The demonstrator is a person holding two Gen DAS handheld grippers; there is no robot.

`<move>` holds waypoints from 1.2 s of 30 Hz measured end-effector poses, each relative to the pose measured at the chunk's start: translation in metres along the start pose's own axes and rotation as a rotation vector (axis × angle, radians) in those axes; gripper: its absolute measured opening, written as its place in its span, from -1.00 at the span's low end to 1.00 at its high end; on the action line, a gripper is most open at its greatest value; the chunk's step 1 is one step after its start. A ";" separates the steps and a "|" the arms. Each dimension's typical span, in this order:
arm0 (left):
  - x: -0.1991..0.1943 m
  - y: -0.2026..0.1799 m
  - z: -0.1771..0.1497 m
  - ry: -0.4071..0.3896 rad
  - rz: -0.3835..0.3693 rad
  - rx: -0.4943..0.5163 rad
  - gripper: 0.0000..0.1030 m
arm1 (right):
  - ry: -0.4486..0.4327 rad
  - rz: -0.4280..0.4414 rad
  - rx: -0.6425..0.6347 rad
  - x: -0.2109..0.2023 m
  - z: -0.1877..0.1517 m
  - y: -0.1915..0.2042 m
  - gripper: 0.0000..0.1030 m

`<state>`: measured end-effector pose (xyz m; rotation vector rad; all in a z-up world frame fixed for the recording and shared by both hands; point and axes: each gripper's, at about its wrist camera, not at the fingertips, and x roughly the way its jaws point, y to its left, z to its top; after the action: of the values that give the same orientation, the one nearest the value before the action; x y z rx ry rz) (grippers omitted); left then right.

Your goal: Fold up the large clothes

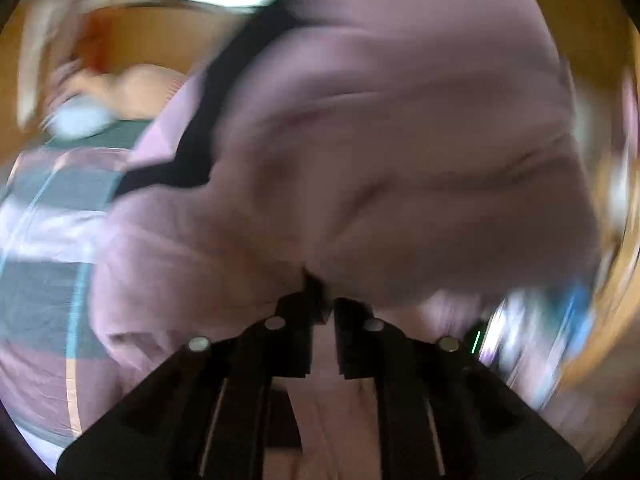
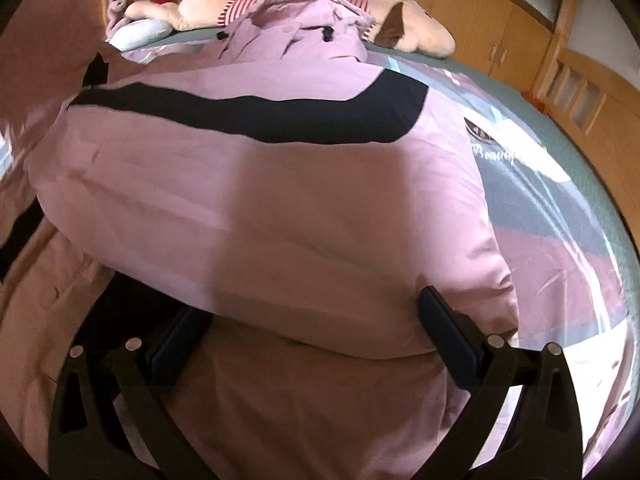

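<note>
One pink jacket [image 2: 280, 208] with a black stripe lies spread on the bed [image 2: 568, 184].
Left gripper [image 1: 322, 300], jaws clenched on jacket fabric, shows only blur; right gripper [image 2: 316, 320], jaws released, also shows one plush toy [image 2: 412, 28] far off.

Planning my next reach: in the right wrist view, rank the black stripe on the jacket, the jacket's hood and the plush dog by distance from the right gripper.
1. black stripe, across the pink jacket, centre.
2. hood, upper centre.
3. plush dog, behind the hood.
Right gripper is open.
</note>
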<state>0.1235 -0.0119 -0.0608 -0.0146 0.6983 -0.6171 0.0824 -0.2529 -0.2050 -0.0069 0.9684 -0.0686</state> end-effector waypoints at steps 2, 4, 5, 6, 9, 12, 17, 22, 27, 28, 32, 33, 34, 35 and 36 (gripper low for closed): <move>0.031 -0.050 -0.029 0.126 0.054 0.182 -0.64 | 0.017 0.061 0.106 -0.008 0.006 -0.016 0.97; 0.041 -0.084 -0.059 0.173 0.082 0.350 -0.17 | 0.024 0.125 0.236 -0.017 0.010 -0.036 0.97; 0.037 -0.091 -0.069 0.151 0.127 0.403 0.32 | 0.040 0.125 0.301 -0.020 0.010 -0.048 0.97; 0.030 -0.091 -0.072 0.118 0.156 0.414 0.64 | 0.030 0.149 0.353 -0.023 0.009 -0.057 0.97; 0.014 -0.070 -0.066 0.080 0.149 0.337 0.70 | -0.013 0.239 0.563 -0.032 0.005 -0.089 0.97; 0.008 -0.022 -0.056 0.072 0.176 0.167 0.75 | -0.055 0.423 0.738 -0.036 -0.001 -0.110 0.97; 0.025 0.071 -0.055 0.131 0.191 -0.240 0.75 | -0.023 0.646 0.852 -0.026 -0.002 -0.108 0.97; 0.022 0.126 -0.078 0.166 0.150 -0.495 0.75 | -0.109 0.669 1.001 -0.031 -0.010 -0.121 0.97; 0.022 0.131 -0.082 0.173 0.221 -0.491 0.75 | -0.029 0.718 0.945 -0.022 -0.001 -0.108 0.97; 0.021 0.132 -0.084 0.178 0.226 -0.489 0.75 | -0.002 0.690 0.898 -0.019 0.003 -0.100 0.97; 0.024 0.132 -0.087 0.208 0.271 -0.450 0.75 | 0.039 0.668 0.755 -0.011 0.013 -0.075 -0.41; 0.026 0.129 -0.087 0.219 0.290 -0.431 0.75 | 0.035 0.664 0.733 -0.011 0.015 -0.071 -0.52; 0.029 0.127 -0.087 0.233 0.314 -0.409 0.76 | 0.011 0.661 0.707 -0.016 0.016 -0.067 -0.57; 0.034 0.124 -0.088 0.249 0.341 -0.382 0.77 | -0.027 0.644 0.655 -0.024 0.022 -0.063 -0.58; 0.036 0.120 -0.089 0.263 0.367 -0.351 0.78 | -0.055 0.615 0.601 -0.033 0.027 -0.057 -0.58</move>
<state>0.1542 0.0845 -0.1767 -0.1297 1.0301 -0.1389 0.0828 -0.3087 -0.1607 0.8335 0.8301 0.2084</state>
